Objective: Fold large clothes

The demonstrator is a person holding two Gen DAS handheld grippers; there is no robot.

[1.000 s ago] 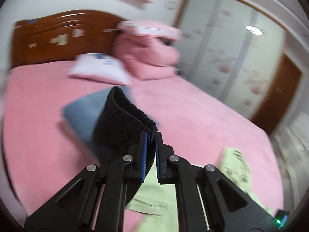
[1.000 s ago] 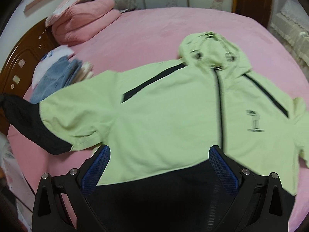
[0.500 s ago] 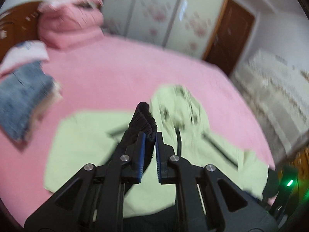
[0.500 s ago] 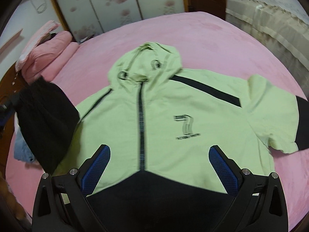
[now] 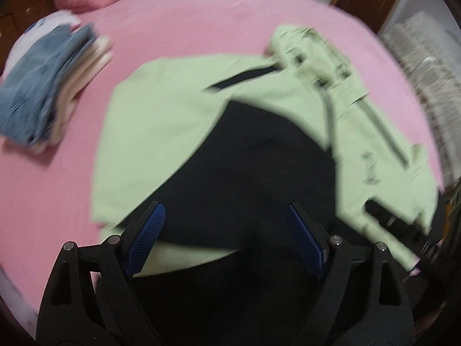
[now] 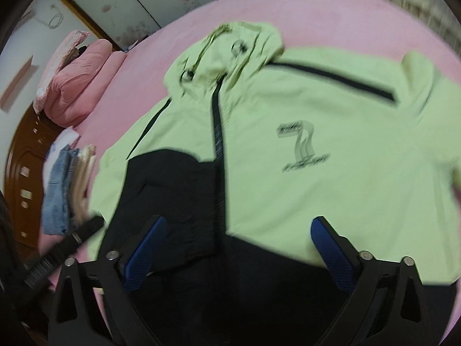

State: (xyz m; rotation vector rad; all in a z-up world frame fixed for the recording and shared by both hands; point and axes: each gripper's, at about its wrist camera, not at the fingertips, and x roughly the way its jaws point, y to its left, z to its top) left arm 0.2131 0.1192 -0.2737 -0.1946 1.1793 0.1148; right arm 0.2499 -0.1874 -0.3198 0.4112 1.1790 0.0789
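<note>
Now, nearest to us, our left gripper (image 5: 222, 242) is spreading its jaws, nothing pinched between the blue pads, and the black sleeve (image 5: 253, 158) it hovers over lies loose across the front of the light green hooded jacket (image 5: 161, 121). Our right gripper (image 6: 239, 253) stands wide too, though its jaws are easing inward a touch, and they bracket the black hem band (image 6: 259, 282) without pressing on it, as far as the blurred view shows.

So where are we? By our reading, one sleeve is folded in over the chest and that is the only fold done. The other sleeve (image 6: 429, 86) lies out to the side, the hood (image 6: 230, 43) is still up top, and the body has yet to be doubled over. That puts us early in the job, with most folds ahead.

Against a second ago: our left gripper was then clamped on the ribbed black cuff, held up in the air with the headboard behind it; half a second back it was carrying that cuff over the jacket. It has now let go, and the sleeve has landed. Our right jaws have gone from fully spread to slightly less.

Further out, the jacket spreads flat on the pink bed (image 5: 201, 14), a stack of folded clothes (image 5: 46, 86) beside it, and pink bedding (image 6: 77, 83) piled by the headboard.
</note>
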